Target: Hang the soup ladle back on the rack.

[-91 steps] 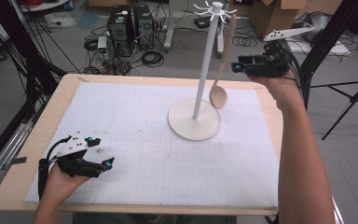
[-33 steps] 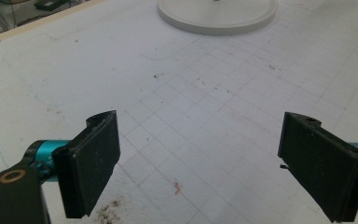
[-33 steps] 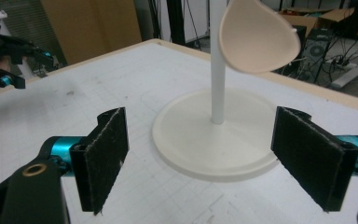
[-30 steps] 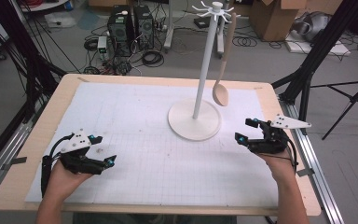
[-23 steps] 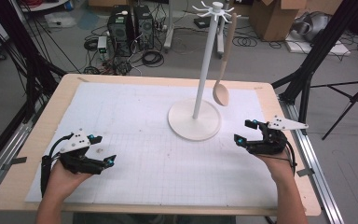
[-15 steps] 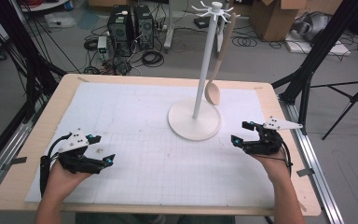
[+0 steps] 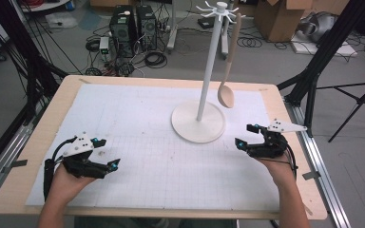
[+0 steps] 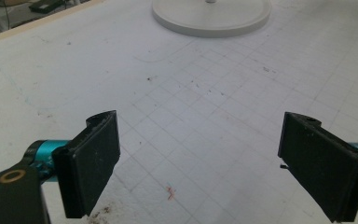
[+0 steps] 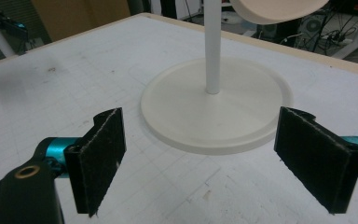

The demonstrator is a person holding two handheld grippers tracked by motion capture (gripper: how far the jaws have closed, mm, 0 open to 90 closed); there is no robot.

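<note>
Hanging from a hook at the top of the white stand [image 7: 207, 61], the wooden spoon [image 7: 228, 71] points bowl-down, its bowl in the air just above the round base [image 7: 198, 121] and to the right of the pole, so it looks stowed (judging from how it hangs, the hanging job seems done). Both grippers rest low over the white grid mat [image 7: 138, 128] on the bench [image 7: 52, 114], prob. parked out of the way. Right gripper [image 7: 247, 136] sits near the base's right edge, fingers [image 9: 100, 158] spread wide w/ nothing between them; in the right gripper view the pole stands ahead, between the two pads, and the spoon's bowl [image 9: 275, 8] hangs above and beyond them, apart from both. Left gripper [image 7: 107, 153] lies near the front-left corner, well apart from stand and spoon, fingers [image 8: 93, 163] likewise wide and empty, only bare mat between them, w/ the base [image 8: 209, 16] far ahead.
</note>
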